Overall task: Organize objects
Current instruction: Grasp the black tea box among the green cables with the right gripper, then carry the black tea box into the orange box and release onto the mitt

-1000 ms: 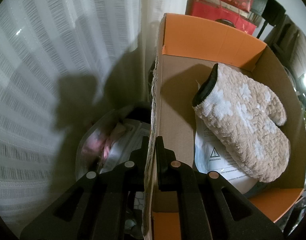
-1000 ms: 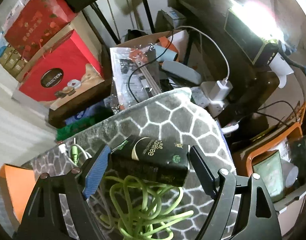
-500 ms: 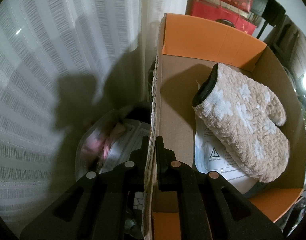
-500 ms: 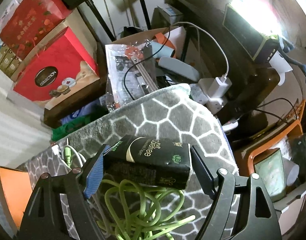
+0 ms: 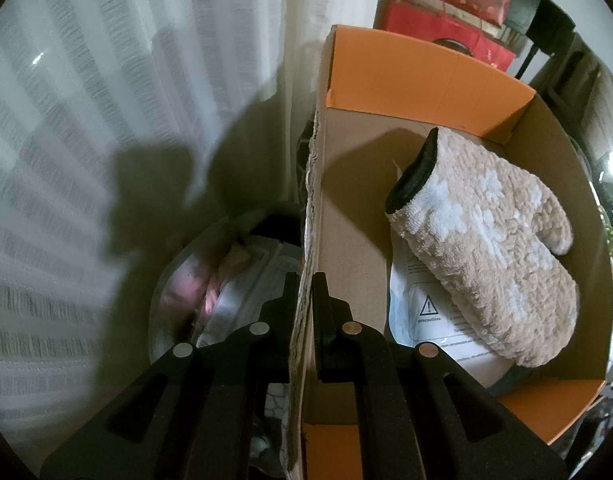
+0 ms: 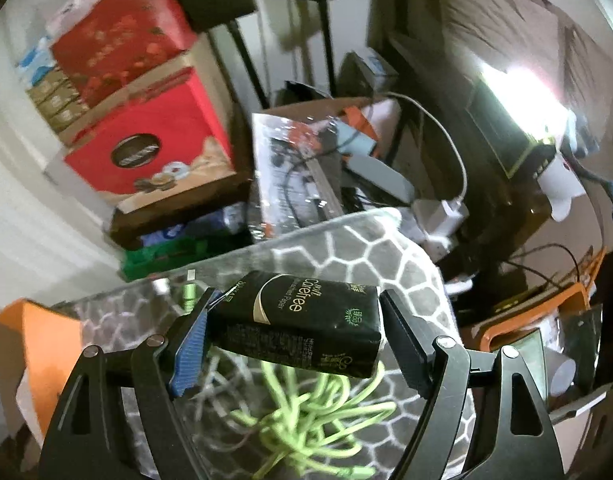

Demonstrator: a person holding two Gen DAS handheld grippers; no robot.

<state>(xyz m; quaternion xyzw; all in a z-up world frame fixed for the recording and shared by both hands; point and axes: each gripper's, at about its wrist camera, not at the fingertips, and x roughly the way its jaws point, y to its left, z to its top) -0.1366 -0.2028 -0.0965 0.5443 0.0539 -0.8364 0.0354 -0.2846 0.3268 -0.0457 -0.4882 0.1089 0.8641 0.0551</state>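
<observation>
My left gripper [image 5: 302,280] is shut on the left wall of an orange cardboard box [image 5: 426,80], one finger inside and one outside. A beige fluffy oven mitt [image 5: 486,248] lies in the box on a white leaflet [image 5: 422,316]. My right gripper [image 6: 294,308] is shut on a black tissue pack [image 6: 302,320] and holds it above a grey honeycomb mat [image 6: 370,256] and a tangle of green cord [image 6: 306,412]. An orange box corner [image 6: 30,340] shows at lower left of the right wrist view.
A white curtain [image 5: 126,100] hangs left of the box, with a plastic bag of items [image 5: 226,280] below. Red gift boxes [image 6: 146,136], a clear packet [image 6: 294,172], a charger with cable [image 6: 446,208], a bright lamp [image 6: 518,108] and an orange bin [image 6: 546,320] crowd around the mat.
My right gripper has lifted and swung with the tissue pack; the background has shifted and blurred. The left gripper and the box have not moved.
</observation>
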